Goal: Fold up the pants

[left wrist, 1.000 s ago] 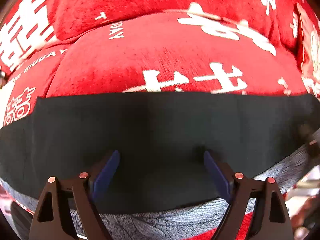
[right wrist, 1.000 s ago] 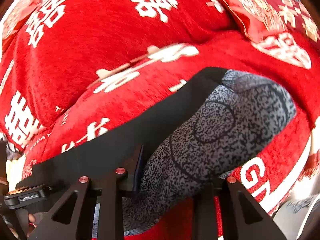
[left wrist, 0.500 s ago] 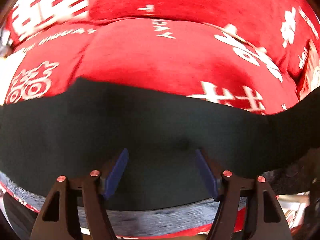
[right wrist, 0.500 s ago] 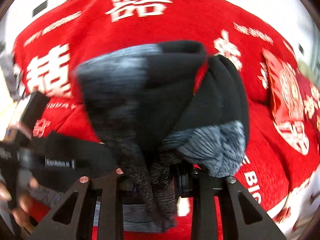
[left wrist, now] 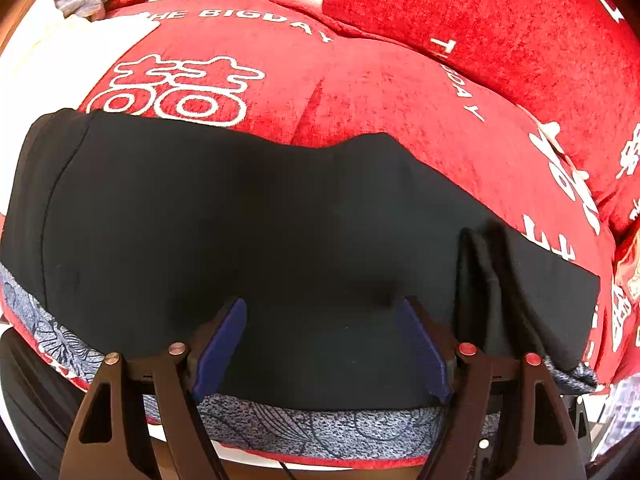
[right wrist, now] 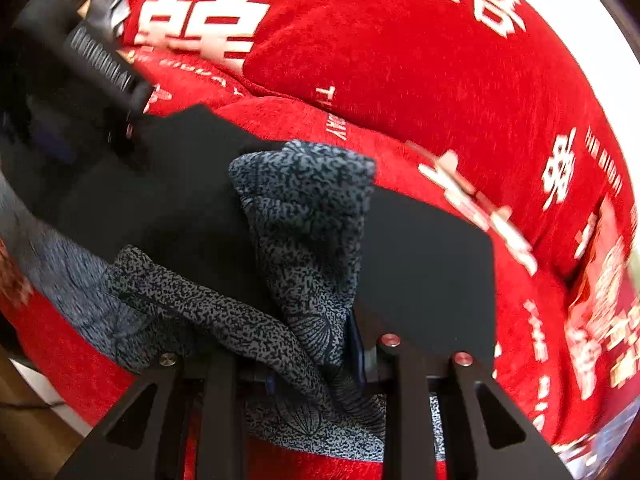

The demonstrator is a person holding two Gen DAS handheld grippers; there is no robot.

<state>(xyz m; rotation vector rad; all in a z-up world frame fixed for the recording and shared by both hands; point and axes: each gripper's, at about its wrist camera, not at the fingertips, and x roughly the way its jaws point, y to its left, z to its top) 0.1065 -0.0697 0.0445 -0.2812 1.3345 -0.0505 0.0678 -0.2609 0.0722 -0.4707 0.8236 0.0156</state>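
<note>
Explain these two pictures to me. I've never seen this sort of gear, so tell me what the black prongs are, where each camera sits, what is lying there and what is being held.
There is no robot here. A person holds a two-finger gripper tool in each hand, and a fisheye camera on each tool looks forward along its fingers, which bends the picture.

The left wrist view shows the left gripper: the black prongs are its frame, and the blue fingers stand wide apart, so it is open and holds nothing. It hovers over or rests on the pants, black with a grey patterned side, spread on a red cover with white characters.

The right wrist view shows the right gripper shut on a bunched grey patterned part of the pants, raised above the flat black cloth. The blurred dark shape at the upper left looks like the other tool.
</note>
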